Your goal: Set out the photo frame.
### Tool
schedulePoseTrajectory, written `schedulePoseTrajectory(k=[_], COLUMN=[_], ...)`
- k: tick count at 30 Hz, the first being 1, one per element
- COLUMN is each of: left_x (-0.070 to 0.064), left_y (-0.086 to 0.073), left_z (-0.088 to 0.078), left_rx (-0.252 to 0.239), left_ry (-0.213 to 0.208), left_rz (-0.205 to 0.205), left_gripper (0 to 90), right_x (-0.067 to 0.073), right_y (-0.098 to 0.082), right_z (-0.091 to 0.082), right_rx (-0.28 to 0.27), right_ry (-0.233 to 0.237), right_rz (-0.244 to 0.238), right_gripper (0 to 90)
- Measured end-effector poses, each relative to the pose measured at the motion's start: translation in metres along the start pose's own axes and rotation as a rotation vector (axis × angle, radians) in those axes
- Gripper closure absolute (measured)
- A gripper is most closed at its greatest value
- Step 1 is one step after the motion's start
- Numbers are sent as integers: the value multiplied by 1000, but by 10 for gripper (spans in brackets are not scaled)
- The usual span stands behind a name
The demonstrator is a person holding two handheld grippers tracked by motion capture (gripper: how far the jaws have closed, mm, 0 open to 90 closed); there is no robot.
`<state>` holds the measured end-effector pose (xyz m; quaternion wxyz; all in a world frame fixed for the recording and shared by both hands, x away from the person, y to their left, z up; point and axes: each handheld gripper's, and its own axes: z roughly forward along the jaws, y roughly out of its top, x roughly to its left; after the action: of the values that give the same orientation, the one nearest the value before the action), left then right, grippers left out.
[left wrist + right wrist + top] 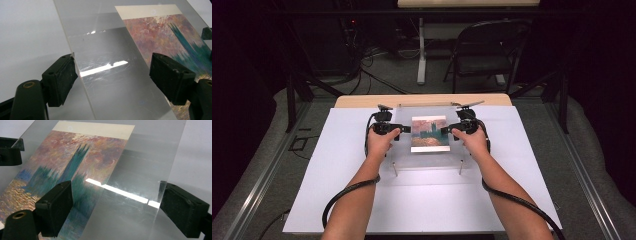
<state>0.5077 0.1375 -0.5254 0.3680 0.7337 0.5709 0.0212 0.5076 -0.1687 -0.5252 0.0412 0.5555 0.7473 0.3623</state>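
**Two tools at a clear sheet**

A big white table (337,200) carries a clear, flat plastic sheet (427,162) on short pegs. A small painted picture card (430,133) lies under the sheet's middle. The left tool (404,129) and right tool (446,130) stand wide open, each with one sheet edge between its jaws, not pinching.

I am finding no text, label, brand, number or sign that can be read anywhere here. The picture (430,134) under the clear sheet (110,75) is showing only paint strokes, and its pale strip (95,130) toward twelve o'clock is carrying no lettering, just a faint round mark (70,128) that I am not able to read.
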Motion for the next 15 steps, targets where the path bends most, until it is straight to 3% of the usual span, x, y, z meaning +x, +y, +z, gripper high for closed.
schedulePoseTrajectory(k=[15], left_x=[-11], left_y=[-2], left_z=[-26], left_rx=[-75], left_ry=[4], left_rz=[72], left_gripper=[275], right_x=[15], right_y=[-2], right_z=[-22], right_rx=[-77], right_ry=[-29], right_rz=[-96], right_gripper=[129])
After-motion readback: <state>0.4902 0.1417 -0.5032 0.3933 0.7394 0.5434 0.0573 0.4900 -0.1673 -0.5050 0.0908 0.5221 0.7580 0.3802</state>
